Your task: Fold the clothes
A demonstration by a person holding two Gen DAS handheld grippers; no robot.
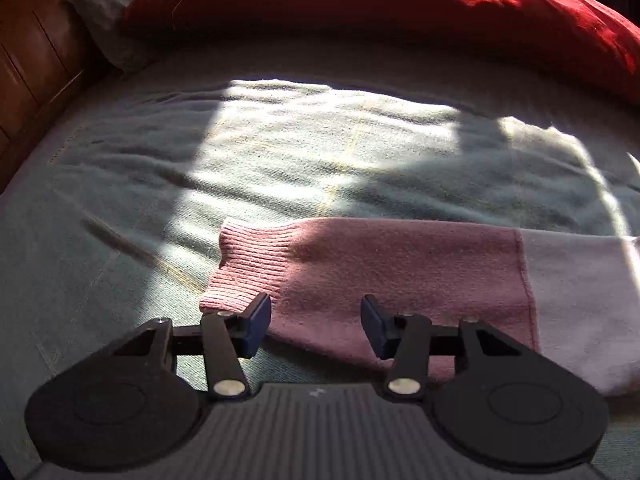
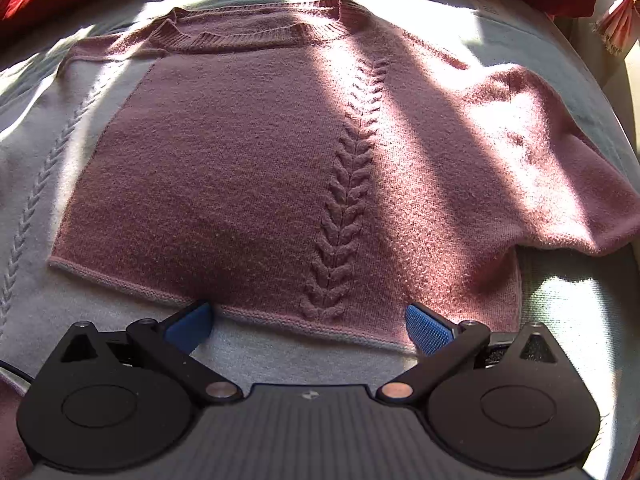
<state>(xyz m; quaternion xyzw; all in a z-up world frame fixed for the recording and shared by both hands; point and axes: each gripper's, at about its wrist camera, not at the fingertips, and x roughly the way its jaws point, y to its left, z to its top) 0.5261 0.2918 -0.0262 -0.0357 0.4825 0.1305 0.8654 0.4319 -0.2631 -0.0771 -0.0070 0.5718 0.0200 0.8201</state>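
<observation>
Bedding: grey-green blanket [image 1: 168, 168] in patchy sunlight, serving as the folding surface. Item: pink knitted sweater [image 2: 248, 152], spread flat, neckline away from the right camera, probably so the sides fold in evenly. One sleeve [image 1: 360, 264], ribbed cuff outermost, stretches out sideways across the blanket. Left gripper [image 1: 316, 326]: partly parted above the sleeve, clasping nothing. Right gripper [image 2: 310, 326]: spread wide over the hem, empty. Beyond: red pillow [image 1: 400, 12].
</observation>
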